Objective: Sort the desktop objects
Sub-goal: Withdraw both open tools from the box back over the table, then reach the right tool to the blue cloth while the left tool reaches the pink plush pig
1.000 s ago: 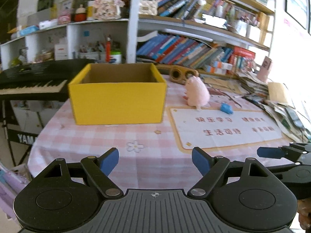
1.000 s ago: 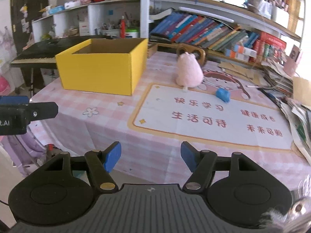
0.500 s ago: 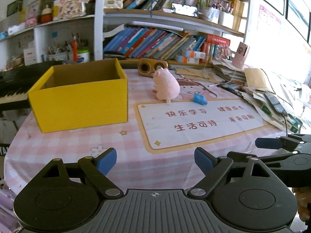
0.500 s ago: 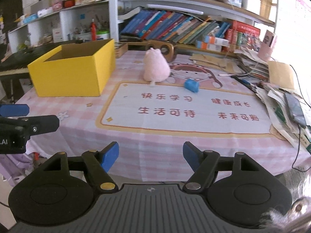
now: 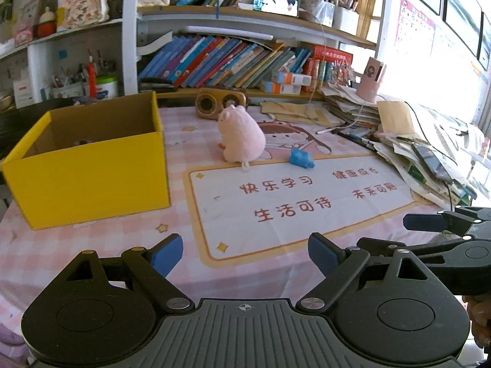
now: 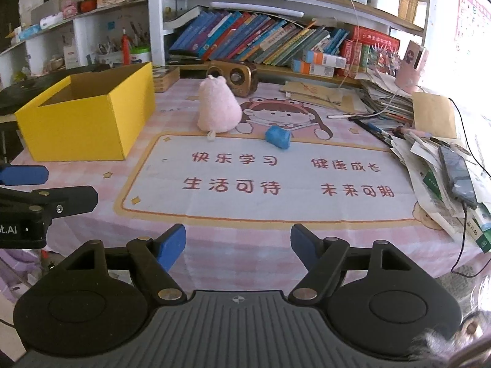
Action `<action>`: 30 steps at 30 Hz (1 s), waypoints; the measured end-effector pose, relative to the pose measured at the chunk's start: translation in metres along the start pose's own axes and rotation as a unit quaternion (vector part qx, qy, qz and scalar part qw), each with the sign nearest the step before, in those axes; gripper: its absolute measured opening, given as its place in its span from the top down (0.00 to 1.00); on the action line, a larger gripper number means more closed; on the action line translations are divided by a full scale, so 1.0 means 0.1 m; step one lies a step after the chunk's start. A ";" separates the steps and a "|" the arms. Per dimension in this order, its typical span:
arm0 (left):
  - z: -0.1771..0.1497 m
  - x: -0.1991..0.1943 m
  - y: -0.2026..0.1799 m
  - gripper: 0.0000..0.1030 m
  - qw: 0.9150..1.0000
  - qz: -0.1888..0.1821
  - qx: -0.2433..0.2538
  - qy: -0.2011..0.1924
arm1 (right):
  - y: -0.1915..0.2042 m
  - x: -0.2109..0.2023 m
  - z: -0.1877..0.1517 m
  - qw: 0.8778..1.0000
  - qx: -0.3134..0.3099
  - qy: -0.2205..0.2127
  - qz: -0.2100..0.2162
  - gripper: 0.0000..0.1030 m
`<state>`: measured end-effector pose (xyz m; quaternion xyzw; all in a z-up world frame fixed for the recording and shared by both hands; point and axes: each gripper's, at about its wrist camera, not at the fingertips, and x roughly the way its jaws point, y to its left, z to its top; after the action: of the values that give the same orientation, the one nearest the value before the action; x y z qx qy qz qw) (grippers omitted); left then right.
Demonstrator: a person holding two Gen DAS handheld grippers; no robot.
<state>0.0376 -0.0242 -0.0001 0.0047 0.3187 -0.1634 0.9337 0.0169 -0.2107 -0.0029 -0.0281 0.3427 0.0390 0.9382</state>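
Note:
A pink plush toy [image 5: 242,136] [image 6: 216,109] sits on the pink checked tablecloth, beyond the printed mat [image 5: 294,202] [image 6: 276,178]. A small blue object [image 5: 301,158] [image 6: 277,136] lies just right of it. An open yellow cardboard box [image 5: 89,165] [image 6: 86,116] stands at the left. My left gripper [image 5: 245,254] hovers over the table's near edge, jaws wide apart with nothing between them. My right gripper [image 6: 237,242] hangs at the near edge too, its jaws opening and empty. Each gripper shows at the side of the other's view.
A wooden speaker [image 5: 221,102] stands behind the plush toy. Stacks of papers, pens and a phone [image 6: 454,168] crowd the table's right side. A bookshelf [image 5: 245,58] full of books rises at the back, with a pink cup [image 5: 373,81] at its right.
Both grippers swung rightward across the table, so the yellow box slid to the left of each view and the printed mat came to the middle. Both pairs of jaws spread wider.

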 end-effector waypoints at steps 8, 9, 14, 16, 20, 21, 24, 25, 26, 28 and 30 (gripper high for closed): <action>0.15 0.29 -0.16 0.11 1.000 -0.004 0.003 0.010 | -0.23 0.21 0.11 1.000 0.001 0.012 -0.001 0.28; 0.17 0.33 -0.18 0.11 1.000 -0.003 0.003 0.012 | -0.27 0.24 0.13 1.000 0.001 0.014 -0.001 0.27; 0.28 0.53 -0.29 0.11 1.000 -0.001 0.002 0.021 | -0.46 0.42 0.23 1.000 0.003 0.024 0.004 0.27; 0.33 0.60 -0.33 0.11 1.000 0.002 0.000 0.025 | -0.53 0.48 0.27 1.000 0.003 0.028 0.007 0.27; 0.42 0.75 -0.40 0.11 1.000 0.008 -0.006 0.030 | -0.67 0.62 0.37 0.999 -0.001 0.034 0.015 0.27; 0.44 0.78 -0.42 0.11 0.999 0.010 -0.007 0.031 | -0.70 0.65 0.39 0.999 -0.003 0.035 0.017 0.27; 0.50 0.86 -0.47 0.11 0.999 0.018 -0.012 0.031 | -0.80 0.73 0.46 0.999 -0.008 0.038 0.025 0.27; 0.52 0.88 -0.49 0.11 0.999 0.022 -0.014 0.031 | -0.82 0.76 0.48 0.999 -0.010 0.038 0.028 0.27; 0.54 0.91 -0.50 0.11 0.999 0.025 -0.016 0.031 | -0.86 0.79 0.50 0.999 -0.012 0.039 0.032 0.27; 0.57 0.95 -0.53 0.11 0.999 0.033 -0.021 0.031 | -0.91 0.84 0.54 0.998 -0.016 0.039 0.039 0.26; 0.60 0.99 -0.56 0.11 0.998 0.041 -0.025 0.032 | -0.96 0.90 0.58 0.998 -0.020 0.040 0.047 0.26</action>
<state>0.1301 -0.1142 -0.0060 -0.0004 0.3517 -0.1170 0.9288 0.1315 -0.2968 -0.0139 -0.0320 0.3801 0.0891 0.9201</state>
